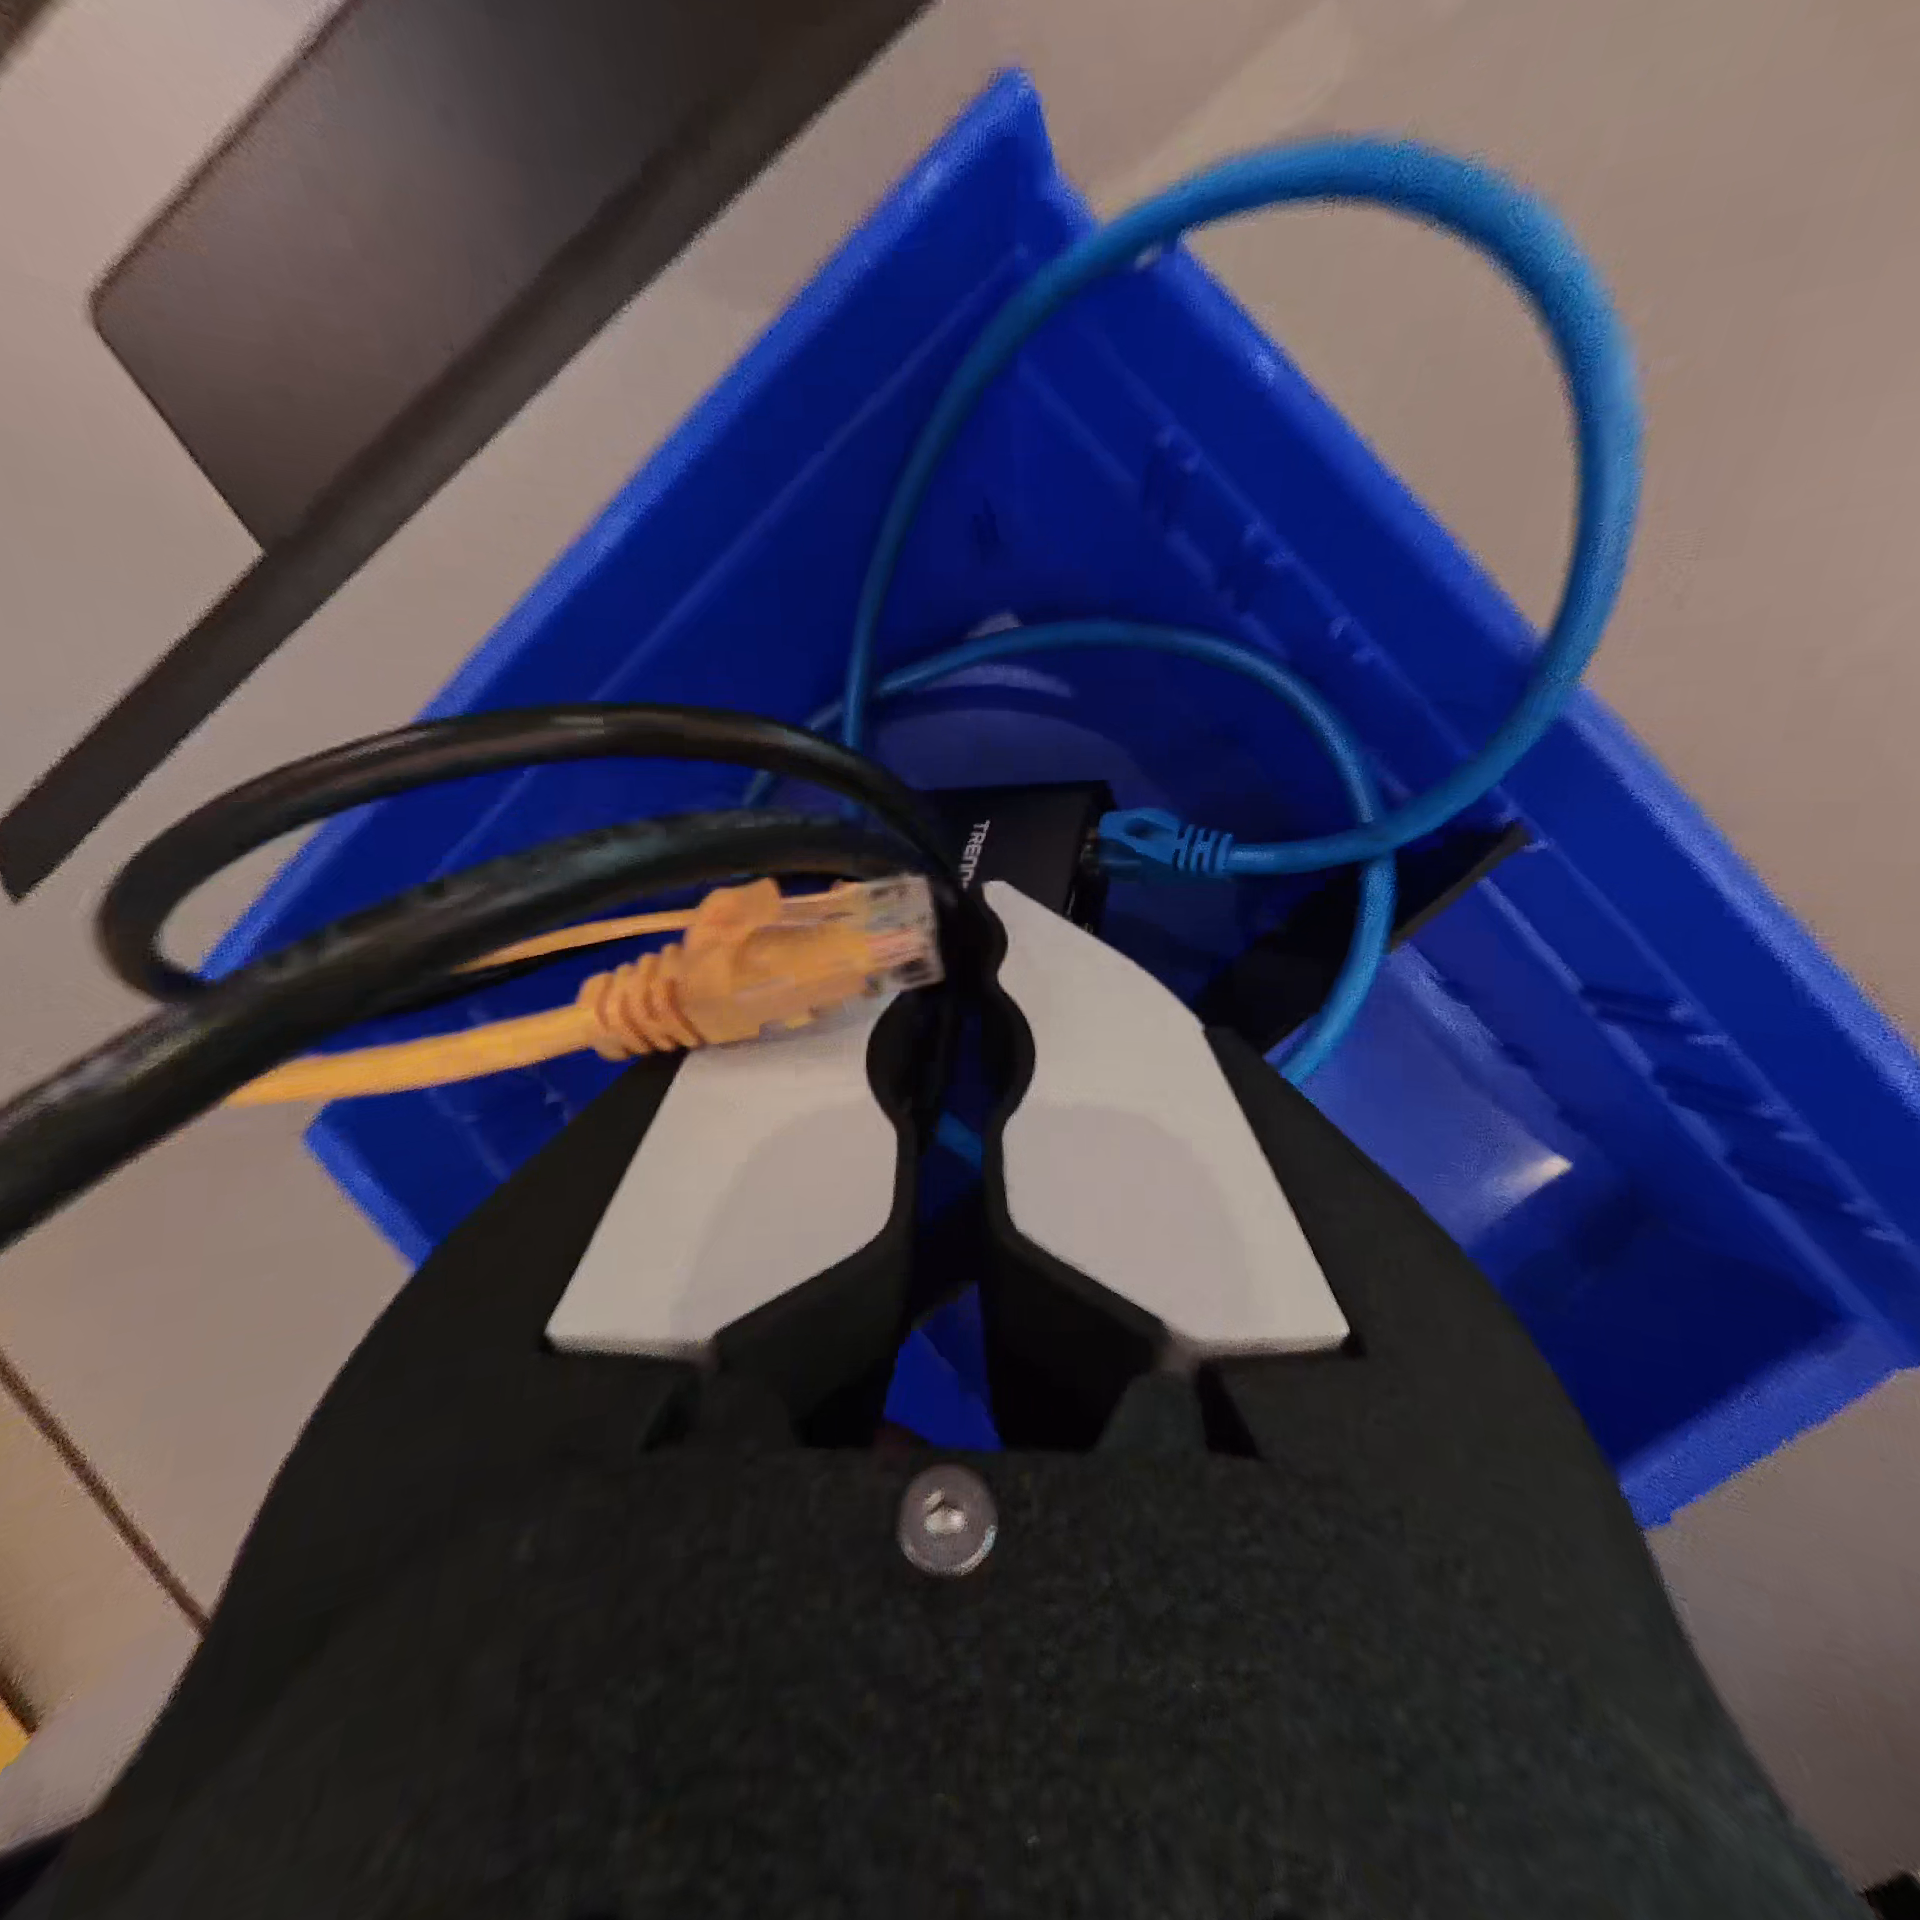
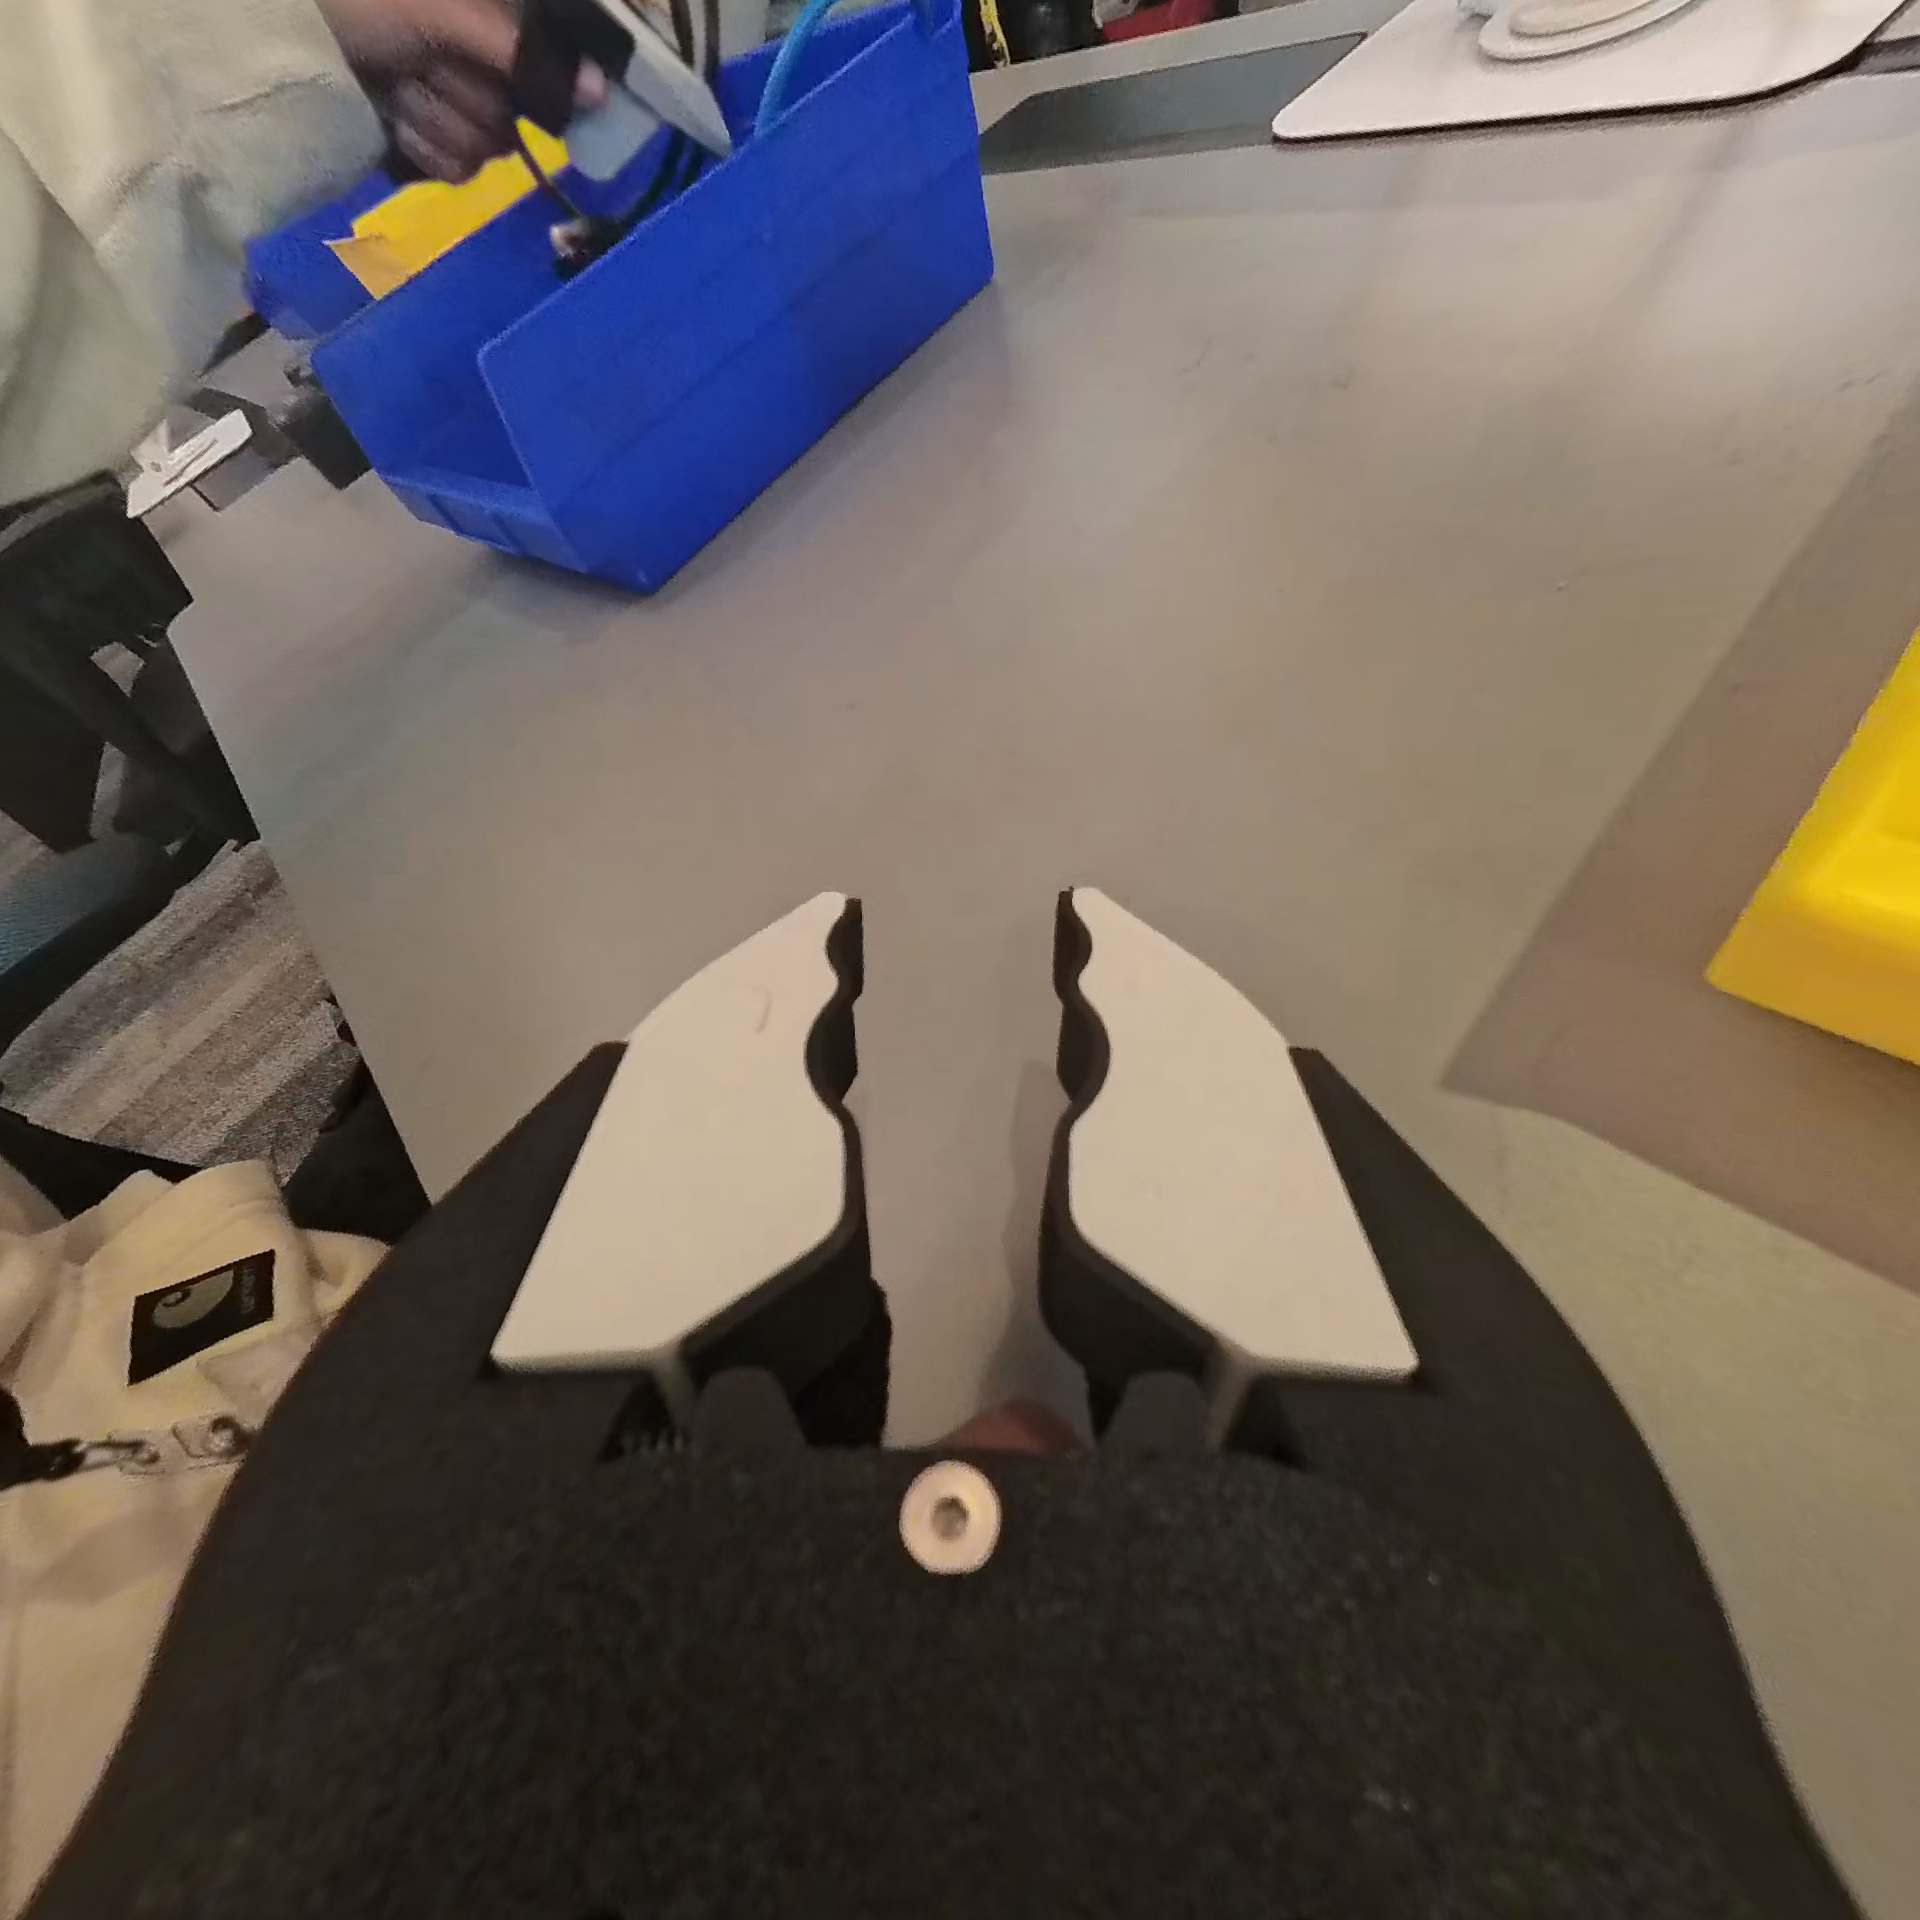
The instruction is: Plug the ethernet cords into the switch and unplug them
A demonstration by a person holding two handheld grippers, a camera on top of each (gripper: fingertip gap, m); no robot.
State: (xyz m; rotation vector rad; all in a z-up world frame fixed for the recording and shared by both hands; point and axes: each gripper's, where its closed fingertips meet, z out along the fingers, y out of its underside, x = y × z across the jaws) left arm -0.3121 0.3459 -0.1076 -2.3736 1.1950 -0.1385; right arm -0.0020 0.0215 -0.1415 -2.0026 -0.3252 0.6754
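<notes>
In the left wrist view my left gripper (image 1: 966, 925) reaches into a blue bin (image 1: 1558, 1091) and is shut on a black cord (image 1: 436, 914) that loops off to the left. A small black switch (image 1: 1029, 836) sits in the bin just past the fingertips. A blue ethernet cord (image 1: 1579, 436) is plugged into the switch's right side and loops up. An orange ethernet cord's plug (image 1: 800, 961) lies loose across my left finger. My right gripper (image 2: 961, 904) is open and empty above the grey table (image 2: 1247, 520), far from the bin (image 2: 675, 364).
In the right wrist view a hand holds the left gripper (image 2: 644, 104) over the bin. A yellow bin (image 2: 1849, 914) stands at the right edge and a white mat (image 2: 1558, 73) at the back right. The table edge runs along the left, with cream clothing (image 2: 104, 1455) below it. Left tips to right tips: about 45 cm.
</notes>
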